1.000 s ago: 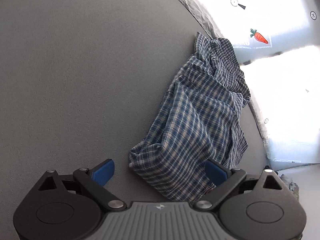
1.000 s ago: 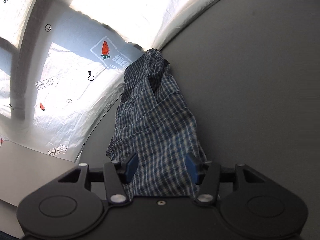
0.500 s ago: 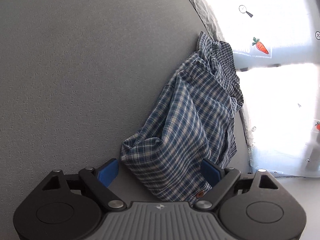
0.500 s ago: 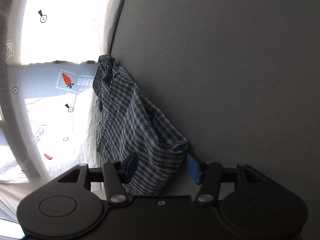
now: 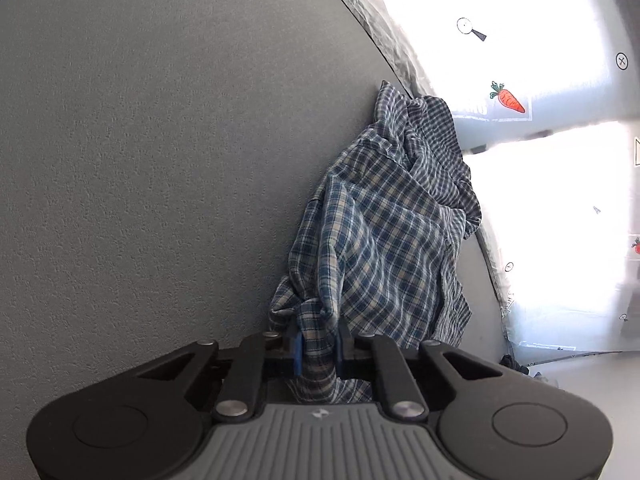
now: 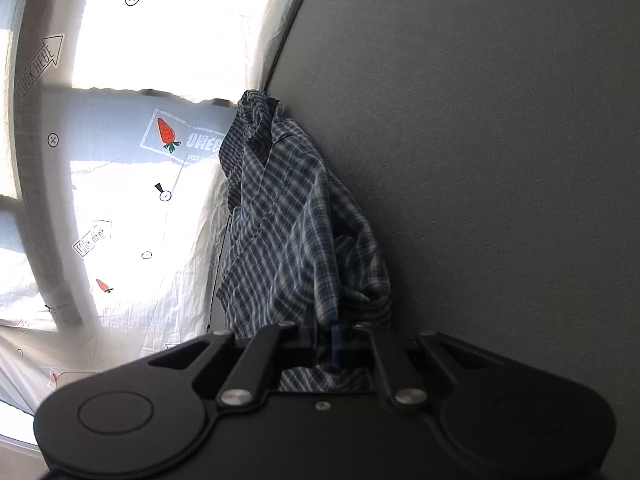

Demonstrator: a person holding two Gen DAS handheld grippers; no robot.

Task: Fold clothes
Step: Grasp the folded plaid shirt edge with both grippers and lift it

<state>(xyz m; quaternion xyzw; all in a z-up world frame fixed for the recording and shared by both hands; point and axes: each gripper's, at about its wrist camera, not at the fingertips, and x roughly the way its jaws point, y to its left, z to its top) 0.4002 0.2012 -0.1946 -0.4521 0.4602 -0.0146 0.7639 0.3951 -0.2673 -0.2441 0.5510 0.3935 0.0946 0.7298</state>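
Note:
A blue and white plaid shirt (image 5: pixel 384 232) lies bunched on the grey table (image 5: pixel 140 160), stretching away toward the table's far edge. My left gripper (image 5: pixel 318 346) is shut on the shirt's near edge, cloth pinched between its blue pads. In the right wrist view the same shirt (image 6: pixel 296 232) runs from the far edge to my right gripper (image 6: pixel 324 340), which is shut on another part of the near edge. The cloth gathers into folds at both grips.
The grey table (image 6: pixel 480 160) fills most of both views. Beyond its edge lies a bright white sheet printed with carrots (image 5: pixel 508 98) and arrow marks (image 6: pixel 40 66). The shirt's far end sits at the table's edge.
Both grippers were open around the shirt's near edge and have now closed on it, bunching the cloth. The right wrist view has swung since a second ago.

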